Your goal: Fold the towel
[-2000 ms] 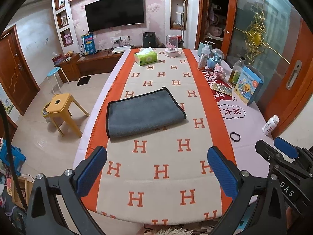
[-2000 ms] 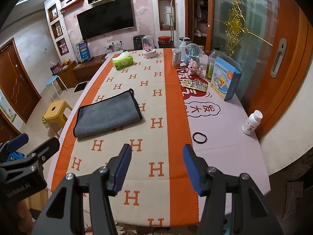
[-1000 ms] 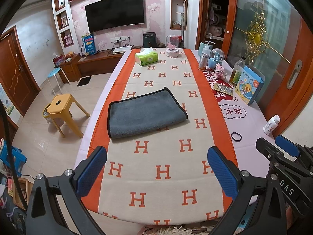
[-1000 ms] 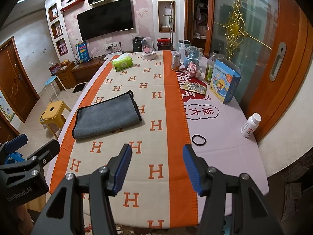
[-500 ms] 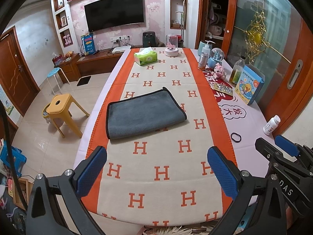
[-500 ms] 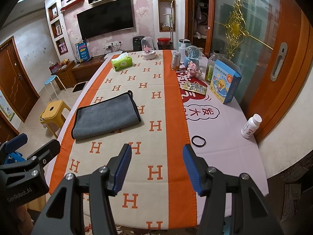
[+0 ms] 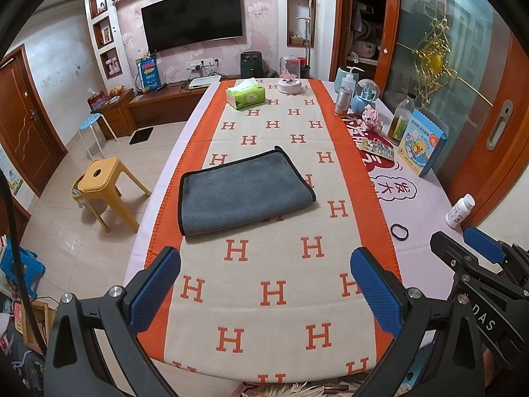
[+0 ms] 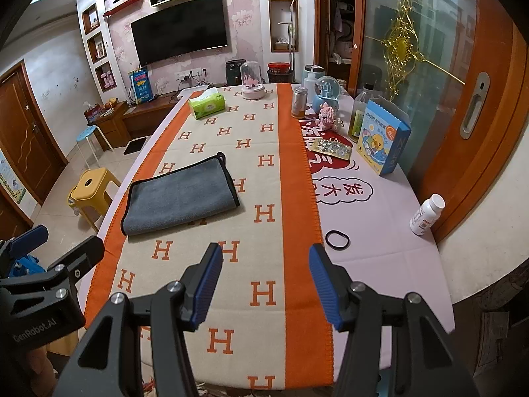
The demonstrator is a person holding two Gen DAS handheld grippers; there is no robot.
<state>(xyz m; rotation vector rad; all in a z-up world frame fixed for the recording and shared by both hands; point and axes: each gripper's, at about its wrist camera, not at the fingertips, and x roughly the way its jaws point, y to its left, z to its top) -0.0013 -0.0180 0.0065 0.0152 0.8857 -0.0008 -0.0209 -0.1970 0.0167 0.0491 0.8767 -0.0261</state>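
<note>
Grey microfibre with a black binding, the towel (image 7: 243, 193) is lying folded on the cream and orange H-patterned runner (image 7: 274, 297), toward the runner's left side, and I am seeing its left end reaching onto the orange border. One short loop is sticking out at its far right corner. From the right wrist camera the towel (image 8: 182, 197) is sitting ahead and to the left, well apart from both tools.

I am holding the left gripper (image 7: 264, 289) above the near end of the table (image 7: 426, 211), its blue-padded fingers (image 7: 155, 289) spread wide with nothing between them. The right gripper (image 8: 264, 286) is hovering over the runner's right orange stripe, its jaws also parted and gripping nothing. Each tool is showing at the edge of the other's view.

On the pale tablecloth to the right, a black hair tie (image 8: 337, 240) is lying just beside the runner's edge, and a white pill bottle (image 8: 426, 215) is standing near the table's right rim. Further back I am seeing a blue box with a duck picture (image 8: 383, 140), a blister pack (image 8: 330, 148), a pink toy (image 8: 327, 117), a snow globe (image 8: 326, 94) and a few bottles. At the far end of the runner a green tissue box (image 7: 245, 96) is sitting beside a glass dome ornament (image 7: 289, 74).

Off the table's left side, a yellow stool (image 7: 104, 187) is standing on the tiled floor, with a blue-topped stool (image 7: 91, 129) behind it, and a television (image 7: 191, 16) is hanging on the far wall.
</note>
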